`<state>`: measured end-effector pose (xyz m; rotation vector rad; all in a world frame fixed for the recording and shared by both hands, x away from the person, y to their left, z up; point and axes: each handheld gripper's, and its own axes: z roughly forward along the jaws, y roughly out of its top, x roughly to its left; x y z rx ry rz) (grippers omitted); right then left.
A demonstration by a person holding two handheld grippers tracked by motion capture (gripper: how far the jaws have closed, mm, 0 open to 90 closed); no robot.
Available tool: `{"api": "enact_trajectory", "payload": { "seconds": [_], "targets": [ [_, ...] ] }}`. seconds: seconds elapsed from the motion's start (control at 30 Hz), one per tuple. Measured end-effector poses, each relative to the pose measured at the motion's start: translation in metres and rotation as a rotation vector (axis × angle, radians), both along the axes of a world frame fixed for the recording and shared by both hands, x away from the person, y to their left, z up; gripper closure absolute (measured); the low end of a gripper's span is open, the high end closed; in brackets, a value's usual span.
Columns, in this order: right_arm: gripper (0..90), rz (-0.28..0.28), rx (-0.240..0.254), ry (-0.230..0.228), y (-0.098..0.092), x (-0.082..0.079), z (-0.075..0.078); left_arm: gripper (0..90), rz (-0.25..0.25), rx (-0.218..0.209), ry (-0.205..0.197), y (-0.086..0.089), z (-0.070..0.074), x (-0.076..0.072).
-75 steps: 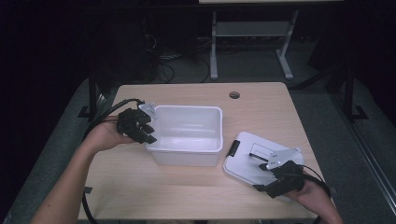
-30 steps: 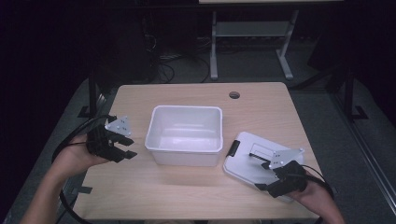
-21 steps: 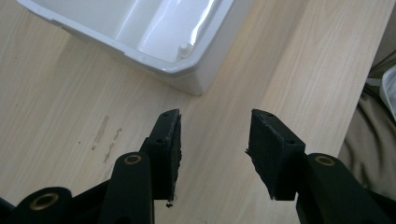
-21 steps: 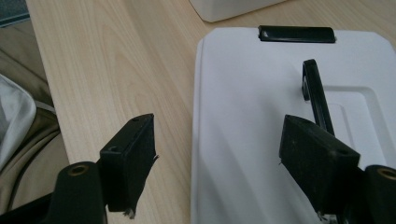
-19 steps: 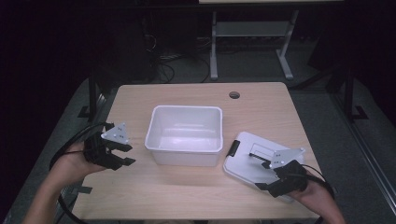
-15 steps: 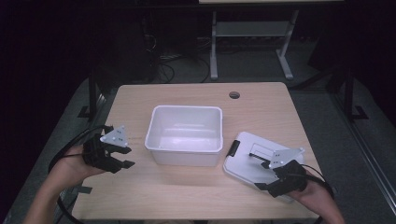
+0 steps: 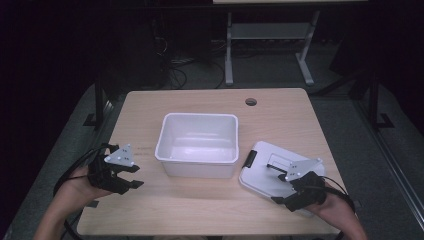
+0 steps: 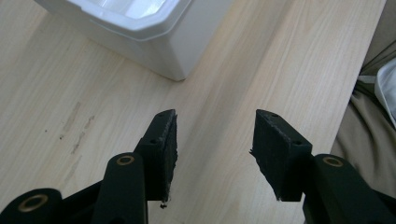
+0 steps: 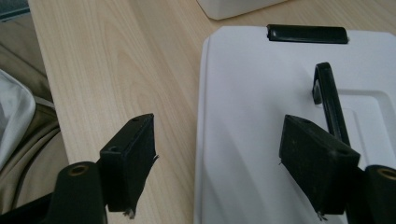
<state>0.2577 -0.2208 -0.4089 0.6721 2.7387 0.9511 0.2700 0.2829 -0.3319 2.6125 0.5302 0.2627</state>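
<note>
An empty white plastic tub stands mid-table; its corner shows in the left gripper view. Left of it, near the front edge, my left gripper hangs low over bare wood. Its jaws have just been opening and nothing is between them. The tub's white lid, with a black handle and a black latch, lies flat to the tub's right. My right gripper is open across the lid's near edge, one jaw over wood, one over the lid.
The wooden table has a round cable hole near its far edge. A metal stand and floor cables lie beyond it. Both forearms come in over the table's front edge.
My left gripper let go of the tub's left rim and moved left, toward the table's front, and lower, its jaws wider. The right gripper and lid stayed put.
</note>
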Motion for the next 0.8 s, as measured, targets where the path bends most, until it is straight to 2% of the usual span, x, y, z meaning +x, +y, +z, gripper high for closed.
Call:
{"api": "enact_trajectory", "payload": {
  "seconds": [0.43,0.53,0.8],
  "targets": [
    [25.3,0.008,0.000,-0.020,0.001,0.000,0.007,46.8,0.015,-0.016,-0.002,0.000,-0.024,-0.004],
    [25.3,0.011,-0.006,-0.017,0.000,0.000,0.007,46.5,0.017,-0.040,0.005,0.000,-0.029,-0.005],
    [25.2,0.012,-0.014,-0.021,-0.001,0.000,0.012,44.6,0.021,-0.039,0.009,-0.001,-0.039,-0.007]
  ]
}}
